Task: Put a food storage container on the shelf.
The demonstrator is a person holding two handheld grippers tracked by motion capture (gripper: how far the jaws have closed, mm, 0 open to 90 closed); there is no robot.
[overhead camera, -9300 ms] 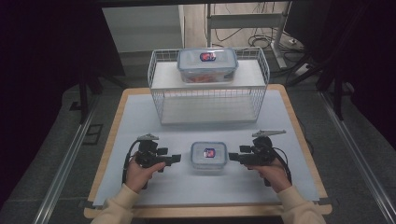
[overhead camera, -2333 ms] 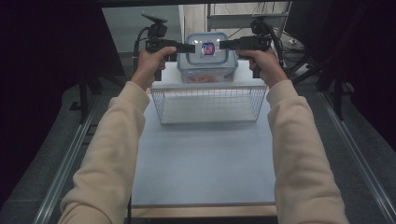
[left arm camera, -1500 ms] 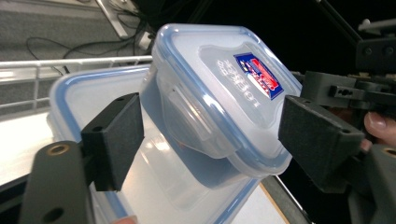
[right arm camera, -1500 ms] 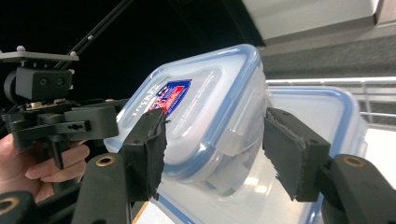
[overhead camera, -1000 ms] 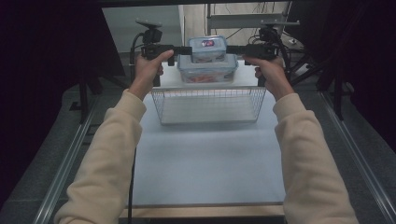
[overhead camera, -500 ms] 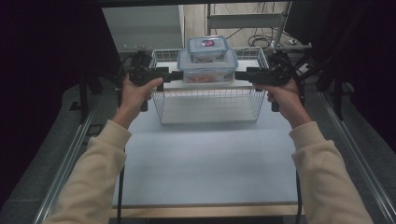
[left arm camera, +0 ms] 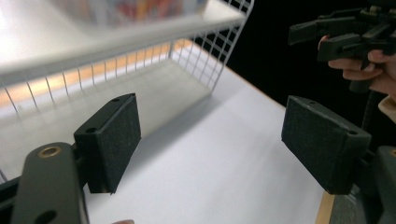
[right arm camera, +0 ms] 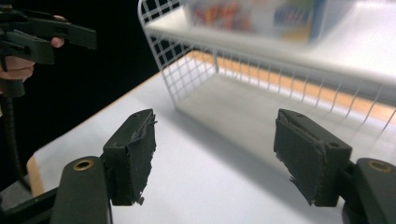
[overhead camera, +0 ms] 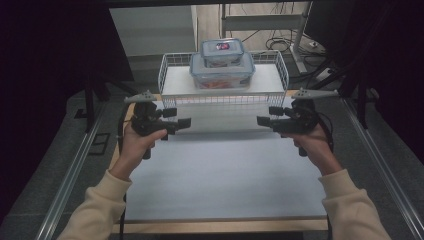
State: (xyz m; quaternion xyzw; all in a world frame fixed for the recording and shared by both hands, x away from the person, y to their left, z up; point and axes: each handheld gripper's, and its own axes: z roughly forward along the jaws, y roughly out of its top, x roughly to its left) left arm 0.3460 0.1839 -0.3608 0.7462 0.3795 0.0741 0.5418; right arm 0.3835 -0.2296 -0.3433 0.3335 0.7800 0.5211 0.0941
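A small clear lidded box with a dark label sits stacked on a larger clear box holding orange contents. Both rest on top of the white wire rack at the back of the table. My left gripper hangs open over the table's left side, in front of the rack. My right gripper is open too, mirrored on the right side. In the left gripper view the pads stand wide apart with nothing between them; the right gripper view shows the same, with its pads frayed at the edges.
The white tabletop stretches between the grippers and the near wooden edge. Space under the rack's shelf is open. Dark curtains flank the table; metal rails run along both sides. Cables lie on the floor behind.
Both grippers have let go of the small box, now stacked on the large box, and pulled back toward me and down to the table in front of the rack.
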